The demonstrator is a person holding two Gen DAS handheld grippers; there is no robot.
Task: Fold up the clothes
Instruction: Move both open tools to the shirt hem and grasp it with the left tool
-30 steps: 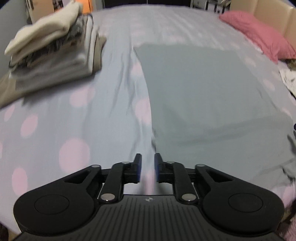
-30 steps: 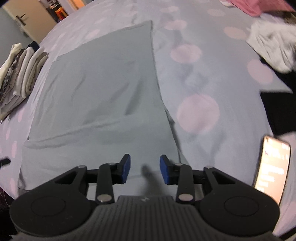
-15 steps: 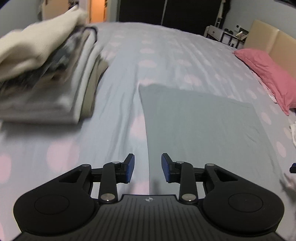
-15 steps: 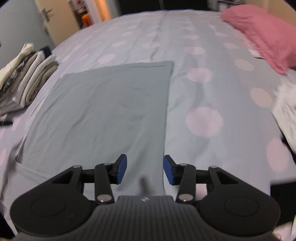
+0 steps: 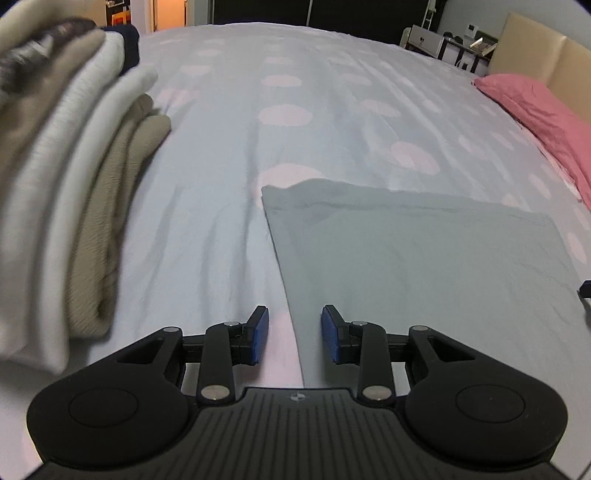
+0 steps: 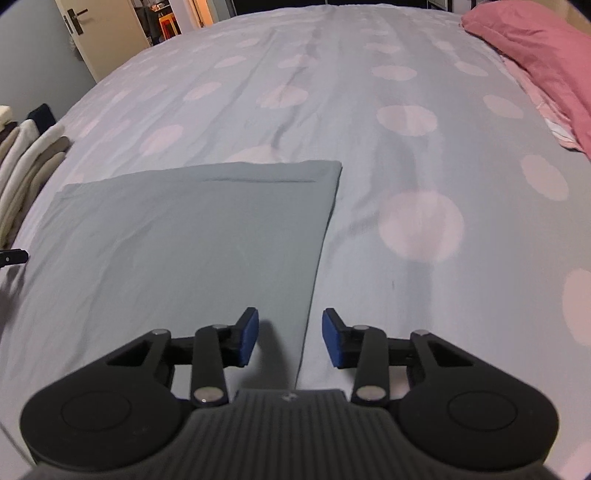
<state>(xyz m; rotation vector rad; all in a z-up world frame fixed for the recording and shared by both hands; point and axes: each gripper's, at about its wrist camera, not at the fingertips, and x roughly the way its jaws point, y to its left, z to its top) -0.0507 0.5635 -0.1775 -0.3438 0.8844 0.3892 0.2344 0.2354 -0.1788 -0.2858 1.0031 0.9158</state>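
Observation:
A grey-green cloth lies flat on the dotted bedsheet, folded into a rectangle. My left gripper is open over the cloth's left edge, and that edge runs between its blue pads without touching them. In the right wrist view the same cloth fills the lower left, and my right gripper straddles its right edge. The right jaws are closing, and the pads stand apart from the fabric, pressing on nothing.
A stack of folded clothes rises close on the left of the left gripper, also seen at the left edge as a stack. A pink pillow lies at the far right by the headboard. A door stands beyond the bed.
Both grippers have travelled forward along the cloth's side edges toward its far corners. The left jaws have widened. The folded stack now looms much closer on the left.

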